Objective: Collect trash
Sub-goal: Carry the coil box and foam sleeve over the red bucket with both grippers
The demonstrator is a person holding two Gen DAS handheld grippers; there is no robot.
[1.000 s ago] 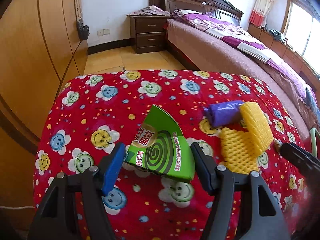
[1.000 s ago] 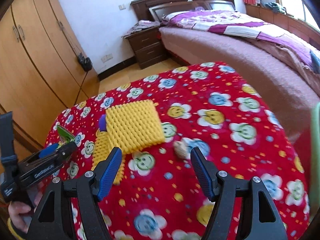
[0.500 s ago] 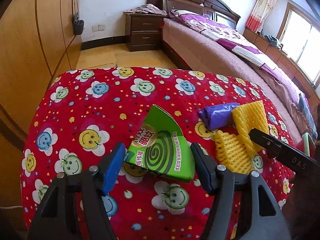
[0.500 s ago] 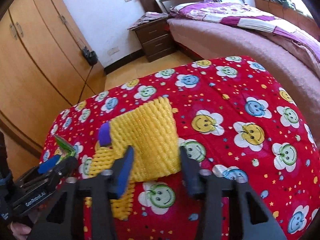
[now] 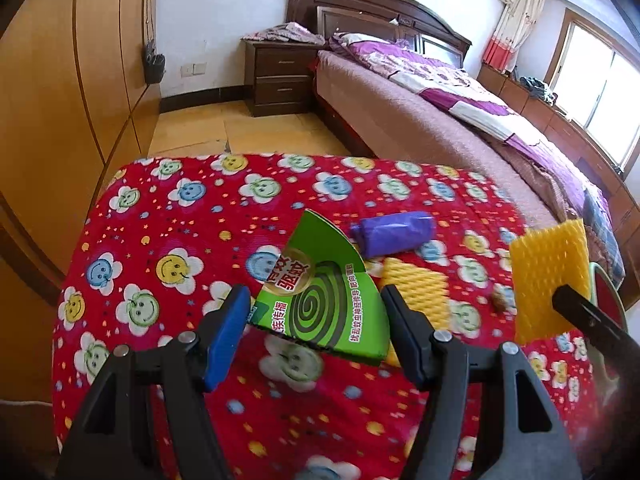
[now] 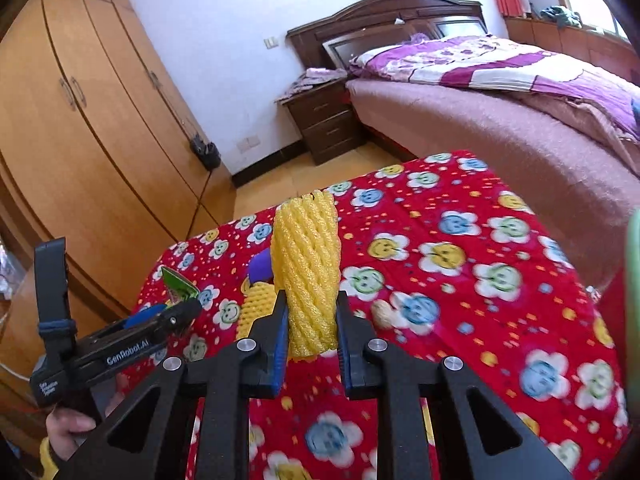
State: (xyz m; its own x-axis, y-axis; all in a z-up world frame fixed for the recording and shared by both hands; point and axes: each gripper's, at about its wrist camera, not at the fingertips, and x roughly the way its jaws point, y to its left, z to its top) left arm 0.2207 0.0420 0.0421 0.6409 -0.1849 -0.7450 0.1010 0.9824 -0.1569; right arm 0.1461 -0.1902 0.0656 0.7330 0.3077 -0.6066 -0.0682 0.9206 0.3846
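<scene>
My right gripper is shut on a yellow foam net sleeve and holds it upright above the red smiley-flower tablecloth; the sleeve also shows in the left wrist view. My left gripper is open around a green mosquito-coil box piece lying on the cloth. A second yellow foam net lies to its right, and a purple wrapper beyond it. A small brown nutshell-like scrap lies right of my right gripper.
A wooden wardrobe stands to the left. A nightstand and a bed with purple bedding stand behind the table. A green rim shows at the table's right edge.
My right gripper closed on the yellow foam sleeve and lifted it off the cloth. My left gripper stayed open around the green box piece, its view shifting slightly.
</scene>
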